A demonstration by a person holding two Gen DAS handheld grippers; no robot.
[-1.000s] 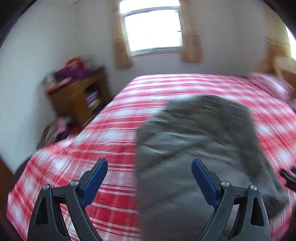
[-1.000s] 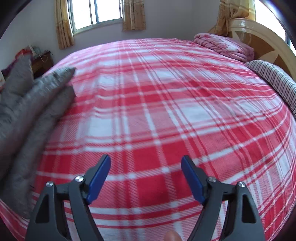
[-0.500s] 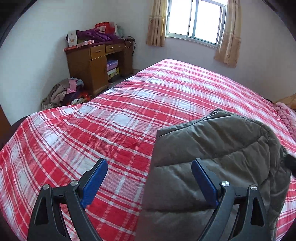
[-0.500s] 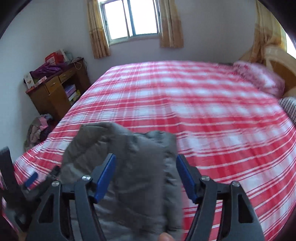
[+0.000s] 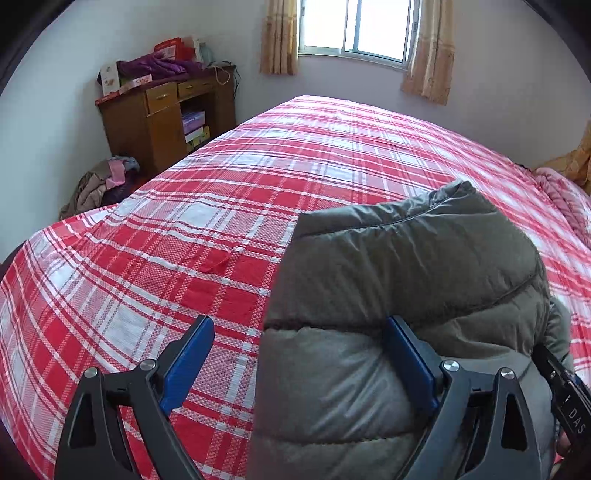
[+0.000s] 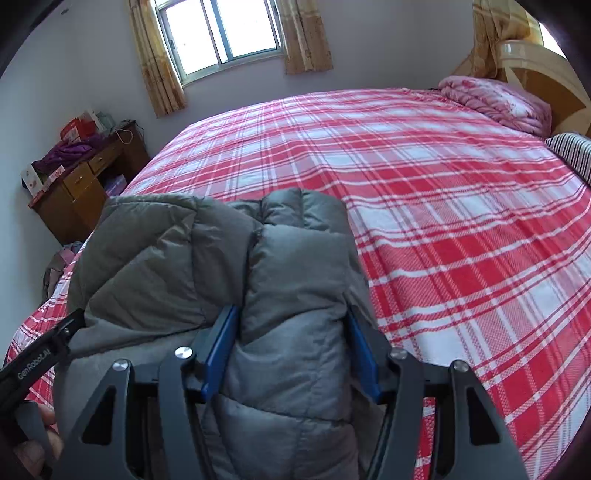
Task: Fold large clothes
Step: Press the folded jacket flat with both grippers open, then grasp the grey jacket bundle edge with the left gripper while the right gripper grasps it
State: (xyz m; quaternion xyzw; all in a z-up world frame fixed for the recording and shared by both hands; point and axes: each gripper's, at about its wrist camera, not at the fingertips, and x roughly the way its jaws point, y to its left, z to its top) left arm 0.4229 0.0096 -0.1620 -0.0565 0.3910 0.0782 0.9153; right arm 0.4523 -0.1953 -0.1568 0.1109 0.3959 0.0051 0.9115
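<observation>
A grey-green quilted puffer jacket [image 5: 406,288] lies bunched at the near edge of a bed with a red and white plaid cover [image 5: 229,221]. My left gripper [image 5: 299,362] is open; its right finger touches the jacket's left part and the left finger is over bare cover. In the right wrist view the jacket [image 6: 207,254] fills the near left. My right gripper [image 6: 291,354] is closed on a thick fold of it, with padding bulging between the blue pads. The jacket's lower part is hidden below both views.
A wooden desk [image 5: 166,122] with clutter stands by the far left wall, and a clothes heap [image 5: 99,184] lies on the floor beside it. A pink folded quilt [image 6: 498,103] and a striped pillow [image 6: 572,151] lie at the headboard. A curtained window [image 6: 221,33] is behind.
My right gripper swung left onto the jacket and closed on a fold of it. My left gripper stayed open and steadied, with the jacket edge now against its right finger.
</observation>
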